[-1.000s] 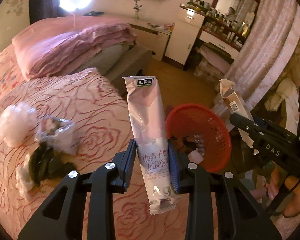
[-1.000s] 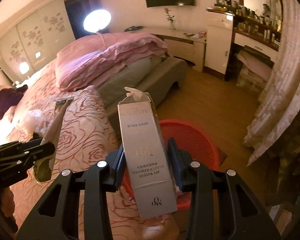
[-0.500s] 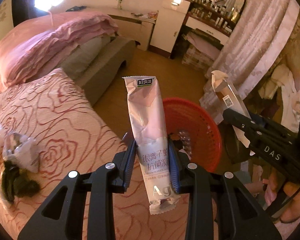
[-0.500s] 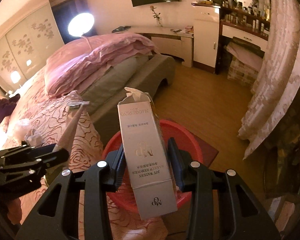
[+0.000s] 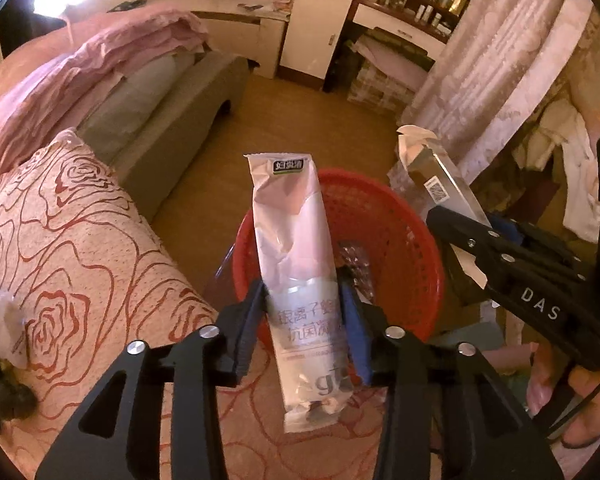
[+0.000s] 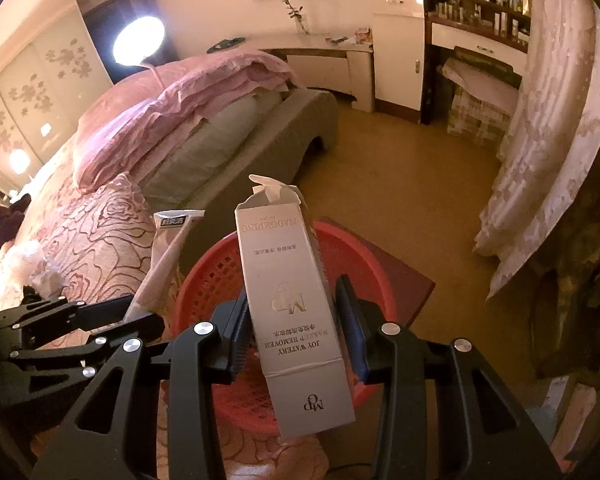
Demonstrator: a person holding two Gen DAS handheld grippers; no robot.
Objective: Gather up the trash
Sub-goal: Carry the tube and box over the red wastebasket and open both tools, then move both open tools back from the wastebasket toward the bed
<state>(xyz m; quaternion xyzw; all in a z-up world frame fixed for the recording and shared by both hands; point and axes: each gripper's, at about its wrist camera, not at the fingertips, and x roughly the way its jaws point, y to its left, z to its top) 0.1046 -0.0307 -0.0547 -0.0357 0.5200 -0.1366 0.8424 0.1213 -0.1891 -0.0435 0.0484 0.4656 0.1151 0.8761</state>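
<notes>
1. Vs 1 s ago: both grippers have swung away from the bed and over the red basket (image 5: 400,240). In the left wrist view the basket now sits right behind the pouch, and the loose trash on the bedspread (image 5: 80,248) has slid to the far left edge.
2. L gripper (image 5: 302,312): jaws clamped on the pink-white sachet (image 5: 296,248), same grip as before. The sachet stands upright, its top end over the basket's near rim.
3. R gripper (image 6: 290,316): jaws clamped on the silver makeup-remover carton (image 6: 288,292), grip unchanged. The torn flap end points away from the camera and the print reads upside down. The carton hangs over the basket's middle.
4. Count: 2 grippers, each holding 1 item; 1 red basket, w/ some crumpled foil-like bits already inside (image 5: 354,256).
5. Trash on the bed: 1 clear plastic wrapper (image 5: 4,328) and 1 dark lump (image 5: 0,392) below it. The right wrist view also shows a white crumpled plastic wad (image 6: 40,264).
6. The basket sits on the floor just beside the bed corner, on a dark red mat (image 6: 396,276).
</notes>
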